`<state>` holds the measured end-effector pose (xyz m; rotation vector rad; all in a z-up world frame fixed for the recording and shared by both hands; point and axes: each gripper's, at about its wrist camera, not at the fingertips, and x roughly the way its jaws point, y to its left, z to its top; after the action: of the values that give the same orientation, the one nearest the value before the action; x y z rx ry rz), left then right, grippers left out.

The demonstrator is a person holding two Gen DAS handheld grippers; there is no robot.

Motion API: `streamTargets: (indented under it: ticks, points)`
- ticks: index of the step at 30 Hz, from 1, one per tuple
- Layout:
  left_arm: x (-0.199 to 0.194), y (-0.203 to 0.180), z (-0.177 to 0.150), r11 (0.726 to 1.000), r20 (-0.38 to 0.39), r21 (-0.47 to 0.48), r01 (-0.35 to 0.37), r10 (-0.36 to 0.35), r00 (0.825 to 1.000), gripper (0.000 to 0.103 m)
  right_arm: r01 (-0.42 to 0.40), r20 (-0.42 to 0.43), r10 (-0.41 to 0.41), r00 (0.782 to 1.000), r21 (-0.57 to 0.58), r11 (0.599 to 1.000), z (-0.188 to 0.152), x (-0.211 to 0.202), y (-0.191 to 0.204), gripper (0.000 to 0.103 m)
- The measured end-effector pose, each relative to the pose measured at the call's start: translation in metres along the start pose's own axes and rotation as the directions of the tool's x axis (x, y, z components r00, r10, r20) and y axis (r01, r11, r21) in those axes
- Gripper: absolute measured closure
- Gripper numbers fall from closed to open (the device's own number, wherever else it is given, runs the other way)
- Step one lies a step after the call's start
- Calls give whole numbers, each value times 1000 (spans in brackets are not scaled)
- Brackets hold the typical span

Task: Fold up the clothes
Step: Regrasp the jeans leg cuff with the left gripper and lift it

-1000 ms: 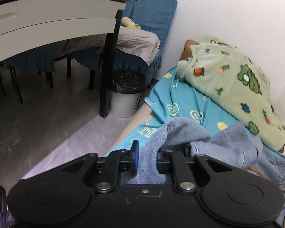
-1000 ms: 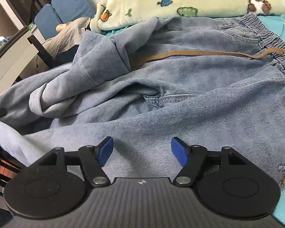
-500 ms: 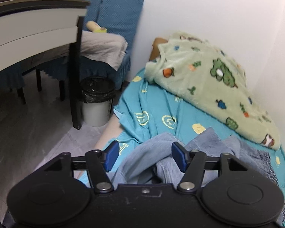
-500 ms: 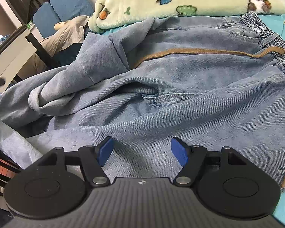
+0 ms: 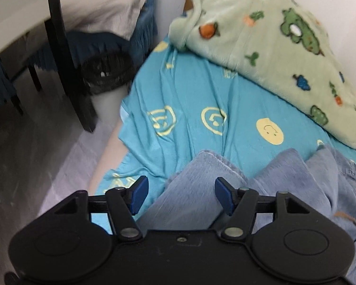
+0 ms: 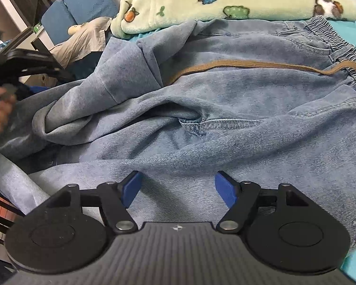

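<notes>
We find the left gripper (image 5: 180, 194) parted above a pant leg, gripping nothing. The right gripper (image 6: 176, 187) is likewise parted and empty over the light-blue denim trousers (image 6: 225, 118), which lie crumpled on the turquoise smiley-print bedsheet (image 5: 189, 99).

Both black plastic two-finger grippers, left gripper (image 5: 180, 193) and right gripper (image 6: 175, 187), carry blue fingertip pads (image 5: 140, 194), silver pivot screws and round housings.
</notes>
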<state>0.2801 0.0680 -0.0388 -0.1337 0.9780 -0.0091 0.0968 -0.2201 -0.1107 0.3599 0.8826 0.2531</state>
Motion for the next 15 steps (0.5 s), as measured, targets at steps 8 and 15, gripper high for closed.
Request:
streamTargets:
  ticks: [8, 15]
  points:
    - [44, 18, 10, 988, -99, -128, 89, -102, 990, 61, -19, 1, 19, 1000, 25, 999, 2, 4, -3, 30]
    - [17, 27, 0, 972, -15, -136, 192, -196, 981, 100, -13, 4, 13, 1000, 17, 1000, 2, 5, -1, 30]
